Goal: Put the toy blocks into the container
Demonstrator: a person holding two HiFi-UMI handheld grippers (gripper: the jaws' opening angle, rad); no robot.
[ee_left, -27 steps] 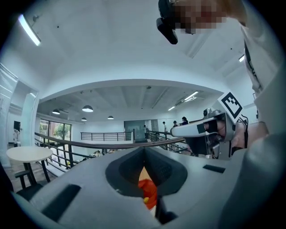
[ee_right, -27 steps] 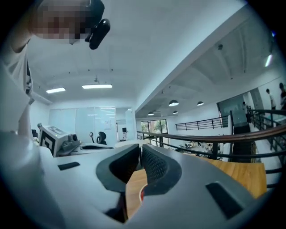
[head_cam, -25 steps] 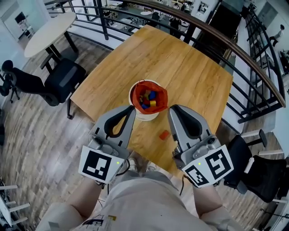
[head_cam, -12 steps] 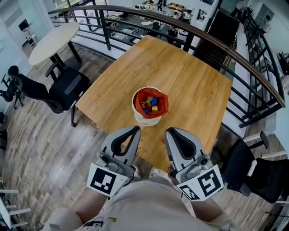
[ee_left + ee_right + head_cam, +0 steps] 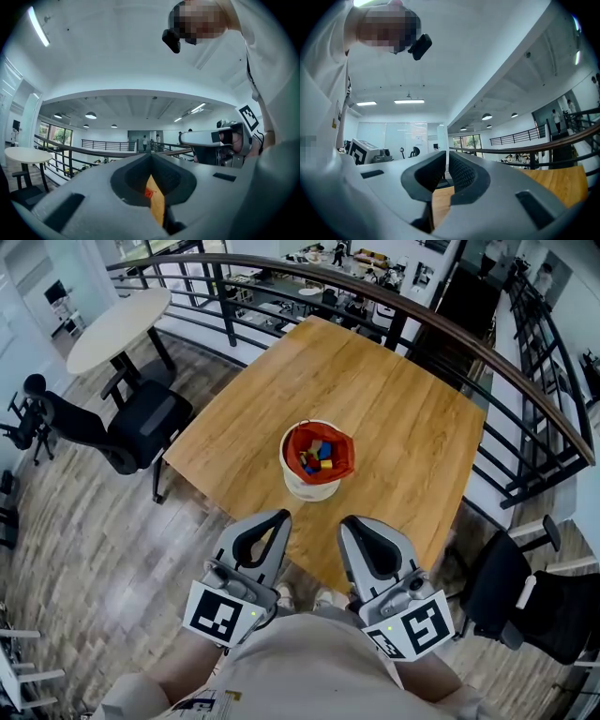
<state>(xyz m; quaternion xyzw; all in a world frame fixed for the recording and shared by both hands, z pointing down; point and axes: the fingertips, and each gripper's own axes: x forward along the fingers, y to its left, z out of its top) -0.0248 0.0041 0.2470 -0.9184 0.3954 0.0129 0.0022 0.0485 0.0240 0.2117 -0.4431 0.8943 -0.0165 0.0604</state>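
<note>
Clearly both tools have drawn back toward the person since 1 second ago. The left gripper and the right gripper then flanked the bucket. Now they reach only to the near corner of the wooden table, their bodies over the plank floor and the person's lap. Each has its 2 jaws pressed together at the tips with nothing held. Through the left one's cut-out a small red patch shows against the wood, too small to name. The red block that lay on the table beside the right gripper is out of sight in the head view. The white bucket with its red liner stands where it did, near the middle of the table, with the toy blocks piled inside it.

Left of the wooden table stand a round white table and a black office chair. A dark curved railing runs close behind the table's far and right edges, and another black chair sits at lower right. The bucket stands well apart from every table edge, with open wood on all sides
</note>
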